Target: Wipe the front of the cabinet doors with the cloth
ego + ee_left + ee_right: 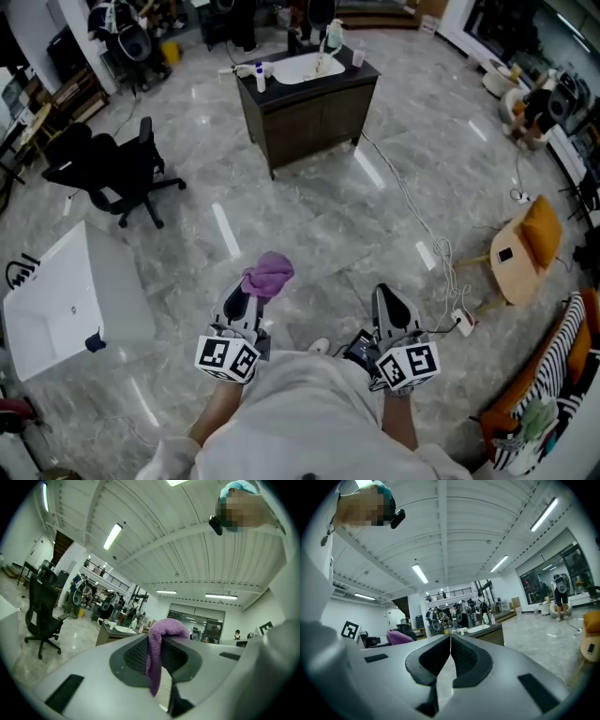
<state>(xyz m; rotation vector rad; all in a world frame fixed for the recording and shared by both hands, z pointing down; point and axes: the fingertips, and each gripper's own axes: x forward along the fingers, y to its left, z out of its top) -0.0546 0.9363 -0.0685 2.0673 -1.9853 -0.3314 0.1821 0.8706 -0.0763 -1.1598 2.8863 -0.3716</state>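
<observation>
Two grippers in shot, left gripper (246, 292) and right gripper (389, 298), and just one purple cloth (268, 274) between them. Up ahead there's one dark cabinet (309, 117) showing what look like two door panels, with one white sink (307, 67) in its top and three small items standing there: one white bottle (260, 77), one tall dispenser (334, 36), one cup (358, 58). Around the floor, count one black office chair (117, 173), one white tub (52, 300), one wooden chair (511, 267) carrying one orange cushion (542, 230), and one white cable (412, 206).
</observation>
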